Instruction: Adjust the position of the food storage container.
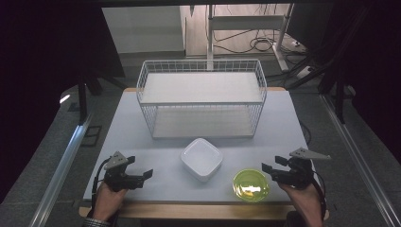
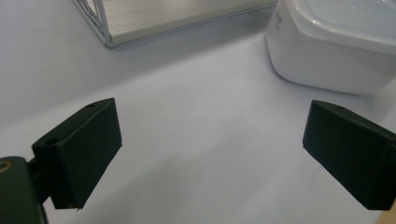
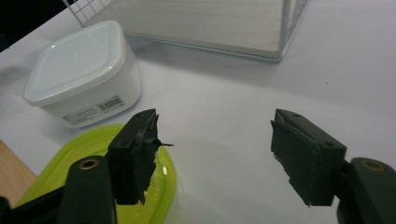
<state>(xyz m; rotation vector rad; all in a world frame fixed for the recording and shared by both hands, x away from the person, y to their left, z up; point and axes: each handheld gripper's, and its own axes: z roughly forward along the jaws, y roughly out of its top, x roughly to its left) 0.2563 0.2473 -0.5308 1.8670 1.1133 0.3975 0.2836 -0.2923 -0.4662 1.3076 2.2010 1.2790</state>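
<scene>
A white square lidded box (image 1: 202,159) sits on the white table, in front of a white wire shelf rack (image 1: 202,97). A round yellow-green lid (image 1: 250,185) lies flat near the front edge, right of the box. My left gripper (image 1: 146,176) hovers left of the box, jaws wide apart and empty; its own view shows the box (image 2: 336,44) ahead at the right and its fingers (image 2: 79,154). My right gripper (image 1: 265,169) stands open just right of the green lid (image 3: 107,172), with nothing between its fingers (image 3: 306,154). The box (image 3: 84,72) lies beyond.
The rack (image 3: 210,25) takes up the back half of the table (image 1: 156,189). The wooden front edge (image 1: 189,210) runs close under both hands. Metal rails flank the table on the floor, and cables lie behind it.
</scene>
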